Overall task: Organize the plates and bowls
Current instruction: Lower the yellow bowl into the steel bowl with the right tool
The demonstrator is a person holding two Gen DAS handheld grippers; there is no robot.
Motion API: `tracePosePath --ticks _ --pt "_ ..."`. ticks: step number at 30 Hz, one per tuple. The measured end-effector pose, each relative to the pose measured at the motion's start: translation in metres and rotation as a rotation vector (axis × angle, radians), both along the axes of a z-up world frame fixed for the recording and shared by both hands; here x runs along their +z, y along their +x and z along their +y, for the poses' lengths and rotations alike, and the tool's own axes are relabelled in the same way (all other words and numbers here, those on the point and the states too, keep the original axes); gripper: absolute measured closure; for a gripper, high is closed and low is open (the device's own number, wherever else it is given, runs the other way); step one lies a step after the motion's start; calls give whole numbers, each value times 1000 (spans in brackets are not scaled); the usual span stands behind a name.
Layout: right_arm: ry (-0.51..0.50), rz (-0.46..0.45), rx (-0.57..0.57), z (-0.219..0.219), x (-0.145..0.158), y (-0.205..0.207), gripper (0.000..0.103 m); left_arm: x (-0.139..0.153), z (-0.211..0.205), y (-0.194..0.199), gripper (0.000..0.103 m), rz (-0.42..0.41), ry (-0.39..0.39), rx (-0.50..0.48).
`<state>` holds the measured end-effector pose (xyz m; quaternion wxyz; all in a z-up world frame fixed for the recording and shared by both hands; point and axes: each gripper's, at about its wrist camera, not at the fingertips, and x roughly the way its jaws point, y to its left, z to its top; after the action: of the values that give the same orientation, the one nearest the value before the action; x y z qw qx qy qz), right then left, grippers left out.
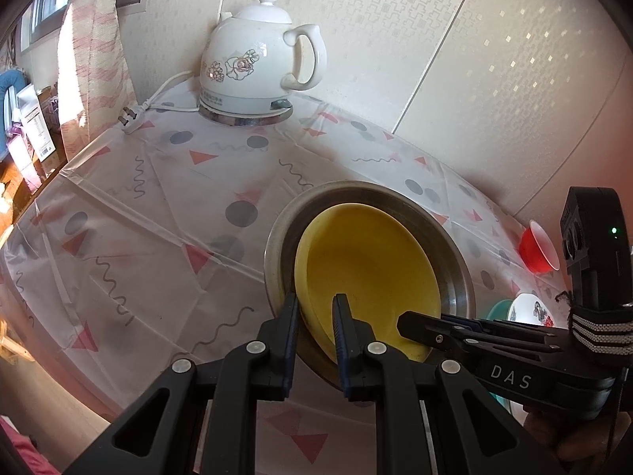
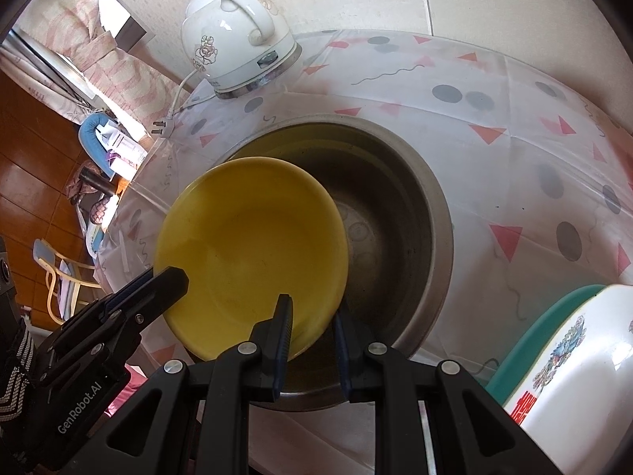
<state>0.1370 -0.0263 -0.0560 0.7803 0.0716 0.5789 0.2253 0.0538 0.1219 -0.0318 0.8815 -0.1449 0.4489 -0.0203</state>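
Note:
A yellow plate [image 1: 368, 265] is held tilted over a large steel basin [image 1: 455, 277] on the table. My left gripper [image 1: 316, 328] has one finger on each side of the plate's near rim and grips it. My right gripper [image 2: 312, 336] grips the plate [image 2: 253, 253] on its other rim, above the basin [image 2: 399, 206]. In the left wrist view the right gripper [image 1: 419, 326] reaches in from the right. In the right wrist view the left gripper [image 2: 166, 285] comes in from the left.
A white floral electric kettle [image 1: 253, 63] with its loose plug [image 1: 128, 118] stands at the back. A red bowl [image 1: 538, 247] and a white patterned dish on a teal plate [image 2: 569, 360] sit to the right. The patterned tablecloth [image 1: 158, 198] ends at the left edge.

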Motion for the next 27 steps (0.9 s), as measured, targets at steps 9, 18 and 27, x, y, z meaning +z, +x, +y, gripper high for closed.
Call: tracePosePath --ticks 9,18,27 --pt "7 -1 -16 -4 1 0 83 -3 5 3 86 0 -58 -8" --pt "-16 -22 -29 -7 2 6 84 -7 -2 12 86 20 -37 -27" --pt "-78 -49 -29 -8 1 8 83 -11 -13 21 86 48 20 -48"
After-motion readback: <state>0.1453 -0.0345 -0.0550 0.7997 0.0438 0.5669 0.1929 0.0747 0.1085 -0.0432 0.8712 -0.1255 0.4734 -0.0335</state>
